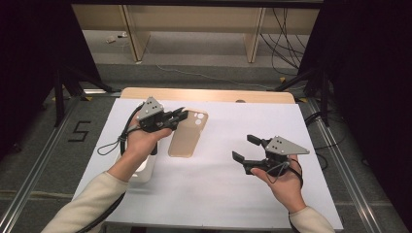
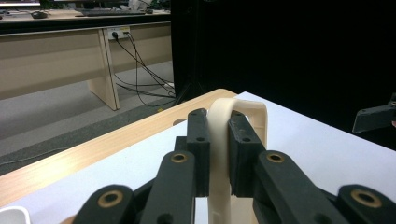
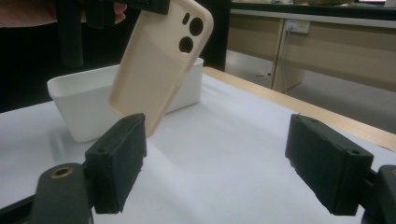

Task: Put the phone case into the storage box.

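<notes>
Left gripper (image 1: 180,115) pinches the beige phone case (image 1: 187,136) by its camera-end edge, lifted above the table beside the white bin (image 3: 84,105), right gripper (image 1: 245,148) spread empty; probably light, flexible, best held by the rim.

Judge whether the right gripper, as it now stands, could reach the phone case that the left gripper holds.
Probably yes. The right gripper is open, and bare white sheet lies between it and the phone case, whose lower end hangs free below the left gripper.
</notes>
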Demonstrator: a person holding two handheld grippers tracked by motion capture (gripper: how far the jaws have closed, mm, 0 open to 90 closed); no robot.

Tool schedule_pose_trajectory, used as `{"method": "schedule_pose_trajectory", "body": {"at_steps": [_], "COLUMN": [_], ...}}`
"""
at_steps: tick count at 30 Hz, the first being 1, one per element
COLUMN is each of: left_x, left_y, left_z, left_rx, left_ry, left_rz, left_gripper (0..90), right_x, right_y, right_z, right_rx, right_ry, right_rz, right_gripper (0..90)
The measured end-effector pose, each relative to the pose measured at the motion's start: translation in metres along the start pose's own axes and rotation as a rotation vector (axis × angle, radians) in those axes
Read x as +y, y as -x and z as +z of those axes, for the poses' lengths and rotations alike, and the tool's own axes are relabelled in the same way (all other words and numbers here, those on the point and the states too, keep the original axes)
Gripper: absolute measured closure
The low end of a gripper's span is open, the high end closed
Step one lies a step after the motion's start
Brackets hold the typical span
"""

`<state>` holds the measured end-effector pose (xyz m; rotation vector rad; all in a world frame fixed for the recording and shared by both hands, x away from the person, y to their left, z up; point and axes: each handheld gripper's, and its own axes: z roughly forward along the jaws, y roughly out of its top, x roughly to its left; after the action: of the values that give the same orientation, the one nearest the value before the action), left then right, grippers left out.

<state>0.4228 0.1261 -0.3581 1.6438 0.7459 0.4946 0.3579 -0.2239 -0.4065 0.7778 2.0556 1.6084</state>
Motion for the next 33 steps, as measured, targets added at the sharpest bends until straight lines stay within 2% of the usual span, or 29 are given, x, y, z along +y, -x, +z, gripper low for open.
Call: {"method": "schedule_pose_trajectory", "body": {"at_steps": [1,3,4,5,6,7,8,10,13,15,17,18,22,25,30,33], "left_x": [0.000,0.001,0.001,0.002,0.002,0.003,0.003,0.004,0.005,0.005,0.005,0.005,0.006,0.008,0.010,0.011], "left_y": [0.000,-0.001,-0.001,-0.001,-0.001,-0.002,-0.002,-0.003,-0.004,-0.005,-0.006,-0.006,-0.008,-0.008,-0.010,-0.011], "left_z": [0.000,-0.001,-0.002,-0.002,-0.003,-0.004,-0.004,-0.005,-0.007,-0.008,-0.009,-0.009,-0.011,-0.012,-0.014,-0.015], "left_rx": [0.001,0.004,0.003,0.005,0.005,0.005,0.007,0.009,0.012,0.012,0.015,0.015,0.016,0.021,0.026,0.029], "left_ry": [0.001,0.003,0.004,0.008,0.011,0.014,0.016,0.016,0.019,0.023,0.026,0.027,0.032,0.035,0.035,0.034], "left_rz": [-0.001,0.007,0.008,0.006,0.006,0.007,0.008,0.010,0.014,0.013,0.014,0.013,0.015,0.012,0.013,0.018], "left_gripper": [81.2,81.2,81.2,81.2,81.2,81.2,81.2,81.2,81.2,81.2,81.2,81.2,81.2,81.2,81.2,81.2], "right_x": [-0.001,-0.002,-0.003,-0.003,-0.004,-0.004,-0.005,-0.006,-0.007,-0.007,-0.008,-0.008,-0.010,-0.011,-0.012,-0.013], "right_y": [0.000,0.002,0.001,0.002,0.002,0.002,0.004,0.003,0.003,0.002,0.003,0.002,0.002,0.003,0.003,0.003], "right_z": [-0.002,-0.004,-0.006,-0.008,-0.008,-0.011,-0.011,-0.014,-0.016,-0.017,-0.019,-0.018,-0.020,-0.021,-0.025,-0.025], "right_rx": [-0.003,-0.009,-0.008,-0.019,-0.011,-0.025,-0.032,-0.037,-0.035,-0.046,-0.035,-0.043,-0.039,-0.049,-0.053,-0.057], "right_ry": [-0.008,0.010,-0.007,0.001,0.010,-0.011,0.018,0.005,0.026,0.026,0.013,0.026,0.022,0.031,0.001,0.016], "right_rz": [0.009,-0.004,0.016,0.010,0.026,0.023,0.005,0.027,0.038,0.033,0.034,0.039,0.038,0.021,0.032,0.032], "right_gripper": [21.8,21.8,21.8,21.8,21.8,21.8,21.8,21.8,21.8,21.7,21.7,21.6,21.5,21.4,21.3,21.3]}}
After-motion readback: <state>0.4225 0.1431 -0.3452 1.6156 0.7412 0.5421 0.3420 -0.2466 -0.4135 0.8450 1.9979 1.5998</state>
